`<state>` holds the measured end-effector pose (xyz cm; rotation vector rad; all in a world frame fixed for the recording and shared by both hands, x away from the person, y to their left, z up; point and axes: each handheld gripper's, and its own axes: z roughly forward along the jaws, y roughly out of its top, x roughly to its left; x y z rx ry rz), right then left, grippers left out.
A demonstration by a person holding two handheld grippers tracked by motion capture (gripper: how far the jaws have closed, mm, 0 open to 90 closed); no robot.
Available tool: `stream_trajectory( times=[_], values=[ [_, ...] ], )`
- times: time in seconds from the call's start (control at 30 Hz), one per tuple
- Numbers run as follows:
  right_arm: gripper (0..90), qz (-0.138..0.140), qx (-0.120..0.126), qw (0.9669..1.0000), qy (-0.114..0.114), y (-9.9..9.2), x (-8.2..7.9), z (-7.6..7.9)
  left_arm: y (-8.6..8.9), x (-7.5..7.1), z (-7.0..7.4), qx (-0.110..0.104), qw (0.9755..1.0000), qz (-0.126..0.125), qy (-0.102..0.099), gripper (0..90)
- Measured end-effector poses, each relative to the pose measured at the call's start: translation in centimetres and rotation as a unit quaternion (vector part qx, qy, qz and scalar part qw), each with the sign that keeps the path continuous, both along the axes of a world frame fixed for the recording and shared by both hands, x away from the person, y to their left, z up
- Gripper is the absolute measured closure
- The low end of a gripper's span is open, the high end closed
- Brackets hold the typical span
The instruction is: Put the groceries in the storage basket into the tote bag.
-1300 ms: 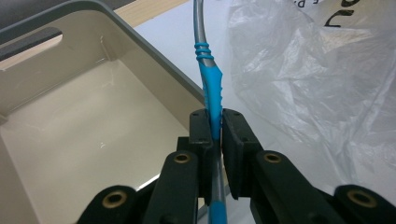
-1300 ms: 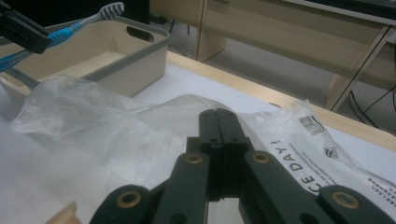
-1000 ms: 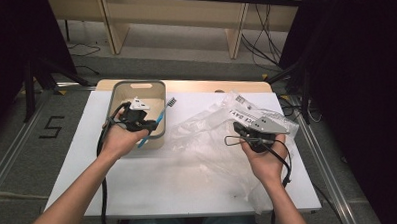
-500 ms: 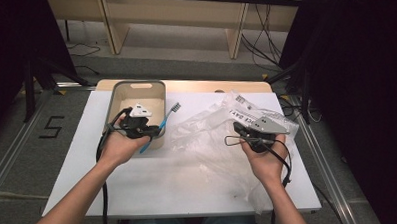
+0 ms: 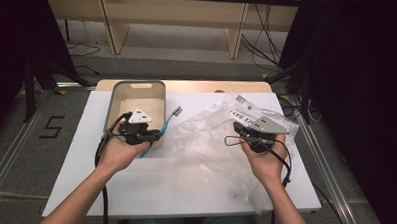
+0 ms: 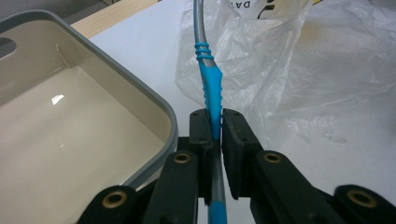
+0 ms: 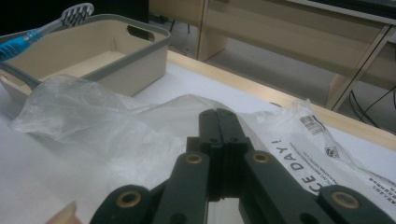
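Note:
A toothbrush (image 5: 165, 127) with a blue and grey handle is clamped in my left gripper (image 5: 155, 136), just past the near right corner of the beige bin (image 5: 138, 84). In the left gripper view the jaws (image 6: 212, 126) press on the blue grip of the toothbrush (image 6: 210, 88), with its neck running up over the crumpled clear plastic bag (image 6: 303, 70). My right gripper (image 5: 235, 128) rests on the plastic bag (image 5: 207, 136). In its own view my right gripper (image 7: 218, 114) has its jaws together, and the bag film (image 7: 93, 126) tents up to their tips.
The bin (image 7: 140, 51), grey-rimmed with a handle slot, stands at the table's far left; its inside (image 6: 70, 140) looks bare. The white table (image 5: 179, 187) has a wooden strip along its far edge. Cables trail from both grippers off the near edge.
My left hand has carried the toothbrush a little to the right and toward the person, away from the bin. The right hand and the bag have stayed put.

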<state>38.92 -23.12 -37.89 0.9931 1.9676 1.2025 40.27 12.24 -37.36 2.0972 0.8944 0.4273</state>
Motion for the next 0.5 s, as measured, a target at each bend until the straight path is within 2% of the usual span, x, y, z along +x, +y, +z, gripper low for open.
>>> stream_trajectory(
  times=[0.5],
  values=[
    [90.0,0.000,0.000,1.0000,-0.001,0.0,0.0,0.0,-0.5,-1.6,-0.6,-0.010,0.9997,-0.022,0.005,82.5]
  ],
)
